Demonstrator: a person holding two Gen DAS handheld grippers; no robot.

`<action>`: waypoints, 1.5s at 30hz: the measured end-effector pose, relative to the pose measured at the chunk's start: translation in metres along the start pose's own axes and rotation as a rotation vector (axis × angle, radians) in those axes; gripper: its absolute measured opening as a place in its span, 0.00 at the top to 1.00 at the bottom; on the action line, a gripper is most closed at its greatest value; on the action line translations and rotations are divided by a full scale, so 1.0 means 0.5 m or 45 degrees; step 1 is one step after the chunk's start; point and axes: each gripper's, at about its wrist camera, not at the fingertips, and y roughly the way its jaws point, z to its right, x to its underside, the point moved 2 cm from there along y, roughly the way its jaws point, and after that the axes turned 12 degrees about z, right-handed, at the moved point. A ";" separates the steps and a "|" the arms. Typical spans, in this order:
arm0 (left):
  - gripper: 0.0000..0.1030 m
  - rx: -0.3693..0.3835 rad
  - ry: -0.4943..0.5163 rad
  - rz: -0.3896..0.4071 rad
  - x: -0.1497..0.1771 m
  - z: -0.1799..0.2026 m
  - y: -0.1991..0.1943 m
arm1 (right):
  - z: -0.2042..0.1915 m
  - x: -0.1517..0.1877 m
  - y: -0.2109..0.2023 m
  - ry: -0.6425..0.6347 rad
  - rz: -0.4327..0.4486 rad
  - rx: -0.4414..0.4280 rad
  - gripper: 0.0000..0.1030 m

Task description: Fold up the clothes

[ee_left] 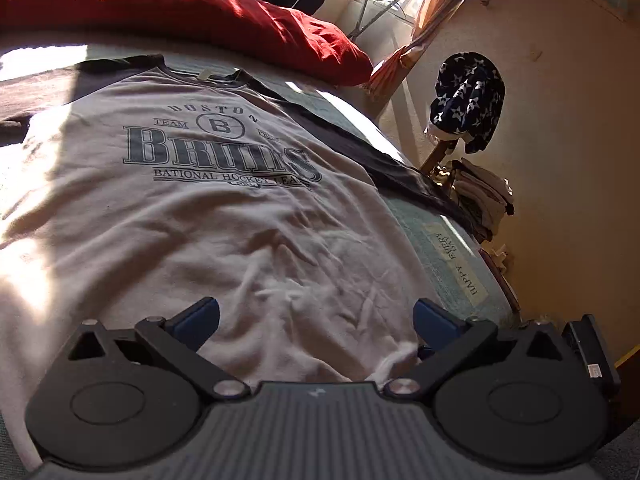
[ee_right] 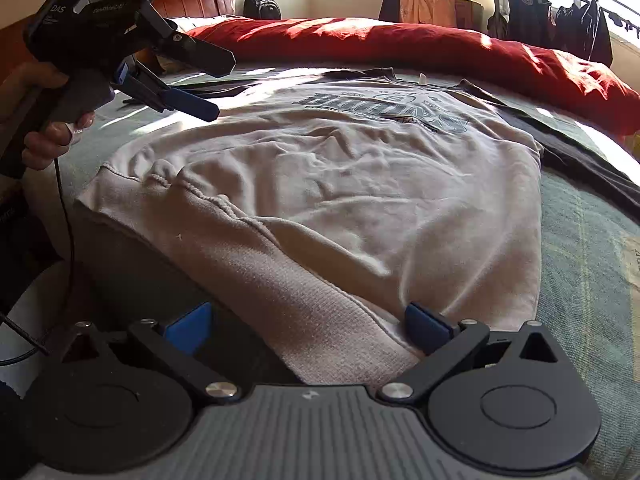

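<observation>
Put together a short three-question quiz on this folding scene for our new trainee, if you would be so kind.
1. True or false: the sweatshirt lies on the bed with its print facing down.
2. What lies just beyond the sweatshirt's collar? A) a red duvet B) a laundry basket C) a stack of books
3. Fill in: the jaws of the right gripper stand ____.

Key: 1 false, the print faces up; 2 A; 3 open.
</observation>
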 end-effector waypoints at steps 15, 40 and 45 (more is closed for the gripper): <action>0.01 -0.214 0.164 -0.009 0.045 0.035 -0.035 | -0.010 -0.005 -0.017 0.014 -0.014 0.059 0.00; 0.01 -0.336 -0.134 0.066 0.088 -0.068 -0.128 | -0.026 -0.134 0.147 0.113 0.037 -0.203 0.00; 0.01 -0.327 -0.142 0.088 0.081 -0.064 -0.132 | 0.041 -0.099 0.092 0.248 -0.013 -0.184 0.00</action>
